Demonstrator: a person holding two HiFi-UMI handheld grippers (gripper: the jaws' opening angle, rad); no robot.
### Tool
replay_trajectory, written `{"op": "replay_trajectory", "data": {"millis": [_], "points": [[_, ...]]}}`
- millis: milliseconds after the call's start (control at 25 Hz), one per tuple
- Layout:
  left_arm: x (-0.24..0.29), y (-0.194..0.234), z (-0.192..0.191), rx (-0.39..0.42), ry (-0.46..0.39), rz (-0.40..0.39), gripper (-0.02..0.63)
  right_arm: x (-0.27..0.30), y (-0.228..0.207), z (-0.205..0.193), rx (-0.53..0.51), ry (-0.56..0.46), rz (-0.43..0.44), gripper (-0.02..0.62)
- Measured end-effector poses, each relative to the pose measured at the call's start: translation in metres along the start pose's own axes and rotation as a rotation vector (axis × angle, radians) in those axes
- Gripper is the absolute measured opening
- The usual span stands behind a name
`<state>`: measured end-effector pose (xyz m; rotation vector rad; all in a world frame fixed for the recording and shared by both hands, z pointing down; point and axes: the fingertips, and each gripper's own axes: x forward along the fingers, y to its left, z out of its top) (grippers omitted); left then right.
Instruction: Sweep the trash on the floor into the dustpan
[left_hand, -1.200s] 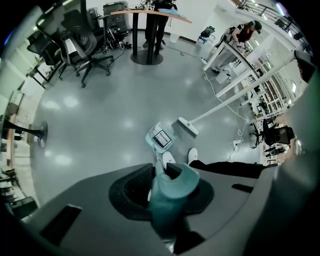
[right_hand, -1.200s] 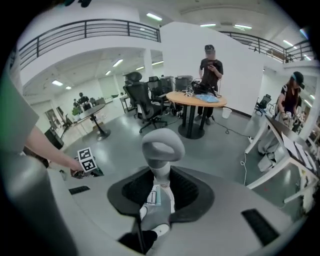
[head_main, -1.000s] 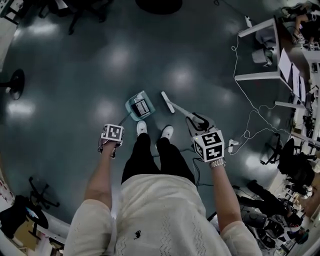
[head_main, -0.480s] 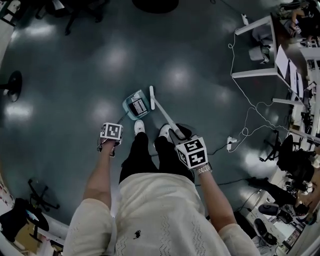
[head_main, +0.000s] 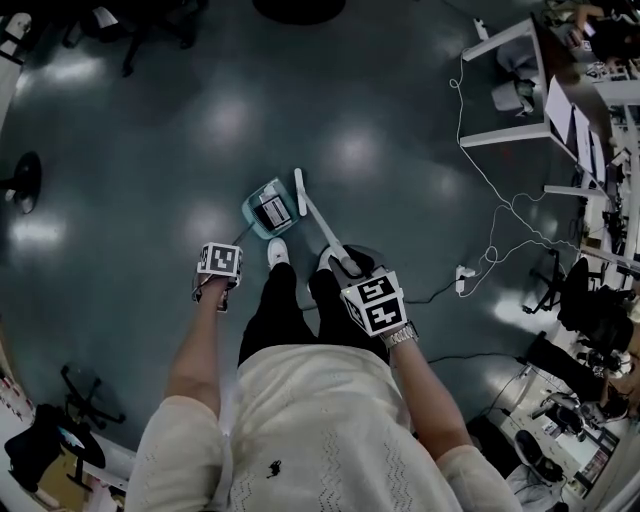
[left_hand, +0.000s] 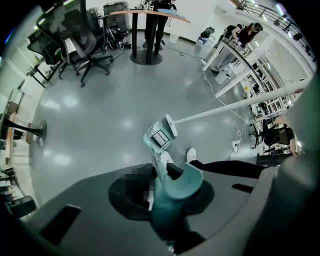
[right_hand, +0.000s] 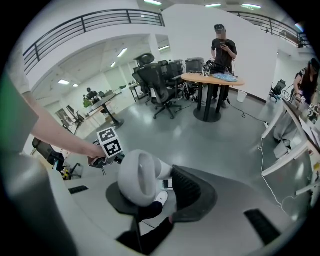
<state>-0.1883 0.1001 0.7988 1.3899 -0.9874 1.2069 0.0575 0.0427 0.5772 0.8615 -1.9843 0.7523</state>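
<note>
The teal dustpan (head_main: 268, 208) stands on the dark floor just ahead of my shoes, with a white printed piece of trash (left_hand: 159, 137) lying in it. The broom's white head (head_main: 299, 190) rests against the pan's right edge. Its white handle (left_hand: 235, 105) runs back to my right gripper (head_main: 350, 265), which is shut on the handle's rounded end (right_hand: 139, 177). My left gripper (head_main: 220, 275) is shut on the dustpan's long teal handle (left_hand: 172, 187), left of my legs. The marker cube (right_hand: 111, 141) of that gripper shows in the right gripper view.
White desks (head_main: 510, 90) stand at the upper right, with white cables (head_main: 490, 215) and a power strip (head_main: 462, 280) on the floor below them. Office chairs (left_hand: 82, 42) and a round table (right_hand: 212, 80) with a person beside it are farther off. A stand's base (head_main: 22, 180) sits at the left.
My right gripper has moved left and in toward my body, and the broom head has swept left up to the dustpan's right edge. The left gripper and dustpan have barely shifted.
</note>
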Motion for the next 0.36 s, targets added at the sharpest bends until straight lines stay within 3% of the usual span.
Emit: {"op": "replay_trajectory", "data": {"millis": [80,200,360], "points": [[-0.002,0.003,0.005,0.012,-0.012,0.019,0.094,-0.001,-0.001,-0.002,-0.003,-0.002,0.0,0.13],[0.004,-0.009,-0.003,-0.021,0.024,-0.033,0.093,-0.003,-0.001,-0.003,0.002,-0.004,-0.003,0.13],[0.004,-0.011,-0.005,-0.012,0.025,-0.029,0.094,-0.004,0.0,-0.006,0.006,-0.008,-0.008,0.13]]}}
